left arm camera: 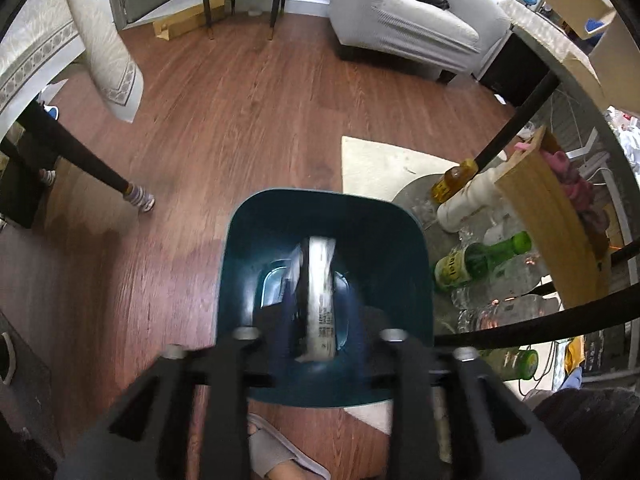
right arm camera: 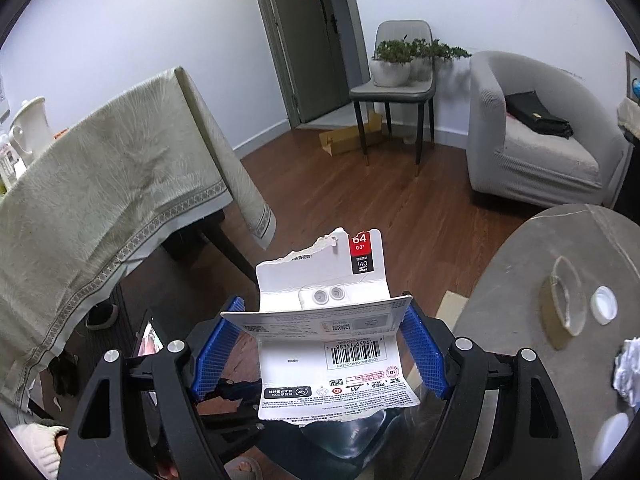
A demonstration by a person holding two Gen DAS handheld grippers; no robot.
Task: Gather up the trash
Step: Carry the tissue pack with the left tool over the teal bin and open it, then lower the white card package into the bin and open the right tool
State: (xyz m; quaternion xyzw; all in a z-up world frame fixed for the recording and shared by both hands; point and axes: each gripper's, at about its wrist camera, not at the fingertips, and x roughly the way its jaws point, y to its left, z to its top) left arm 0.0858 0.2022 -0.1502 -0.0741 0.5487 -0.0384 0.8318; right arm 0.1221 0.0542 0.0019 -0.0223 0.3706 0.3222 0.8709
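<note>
Trash bin — wrapper inside; right gripper pinches torn card; left unclear.

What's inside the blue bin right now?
Over the blue bin, the left wrist view shows a blurred white printed wrapper in the left claw. It hides part of the bin's bottom; the visible rest looks bare.
</note>
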